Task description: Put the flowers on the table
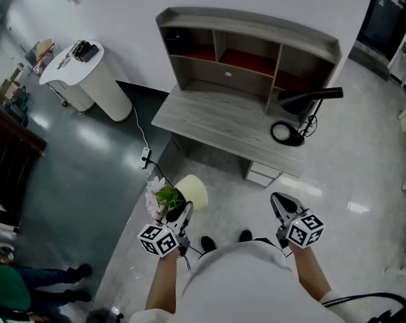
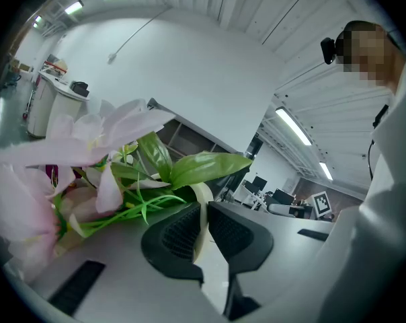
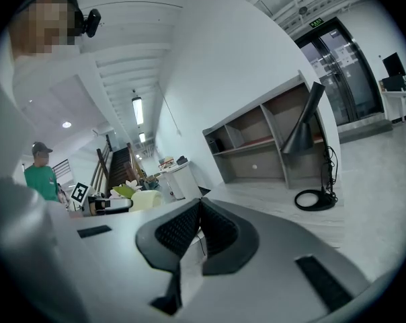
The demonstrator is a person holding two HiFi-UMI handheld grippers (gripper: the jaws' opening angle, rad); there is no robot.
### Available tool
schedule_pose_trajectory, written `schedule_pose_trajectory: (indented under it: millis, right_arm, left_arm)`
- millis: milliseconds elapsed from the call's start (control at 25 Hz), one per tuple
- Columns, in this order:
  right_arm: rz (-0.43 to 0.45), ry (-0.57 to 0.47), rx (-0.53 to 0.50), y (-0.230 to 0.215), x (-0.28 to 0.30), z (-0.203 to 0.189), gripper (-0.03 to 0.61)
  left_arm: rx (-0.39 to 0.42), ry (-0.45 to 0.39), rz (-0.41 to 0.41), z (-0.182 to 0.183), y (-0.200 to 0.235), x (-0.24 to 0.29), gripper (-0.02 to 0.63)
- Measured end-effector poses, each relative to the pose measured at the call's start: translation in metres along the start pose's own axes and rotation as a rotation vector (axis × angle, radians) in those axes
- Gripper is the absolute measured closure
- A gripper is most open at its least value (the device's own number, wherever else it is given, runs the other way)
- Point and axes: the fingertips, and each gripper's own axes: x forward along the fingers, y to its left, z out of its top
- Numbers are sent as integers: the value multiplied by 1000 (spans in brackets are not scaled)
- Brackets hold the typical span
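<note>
A pale yellow pot (image 1: 193, 192) of pink-white flowers (image 1: 156, 192) with green leaves hangs above the floor, in front of the grey desk (image 1: 216, 123). My left gripper (image 1: 186, 211) is shut on the pot's rim. In the left gripper view the cream rim (image 2: 201, 210) is pinched between the dark pads, and petals (image 2: 89, 143) and leaves (image 2: 203, 165) fill the left side. My right gripper (image 1: 278, 199) is held to the right of the pot, shut and empty; its pads (image 3: 213, 224) meet at the tips. The pot (image 3: 148, 199) also shows far left in the right gripper view.
The desk carries a shelf hutch (image 1: 247, 49) and a black lamp (image 1: 304, 99) at its right end. A white drawer box (image 1: 260, 174) sits under it. A white rounded cabinet (image 1: 89, 79) stands at the left, a power strip (image 1: 145, 157) lies on the floor. A person in green (image 1: 8, 286) stands at lower left.
</note>
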Motion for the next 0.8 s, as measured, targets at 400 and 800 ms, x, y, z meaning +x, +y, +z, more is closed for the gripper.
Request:
schedule_pose_trajectory:
  millis: [400,800]
  right_arm:
    - [35,22,-13,-32,-15,2,558]
    - [96,61,-31,-60,-14,5,558]
  left_arm:
    - [-10,-5,43,-19,-14,18,565]
    - [-23,-47,75,-20,-32,31,565]
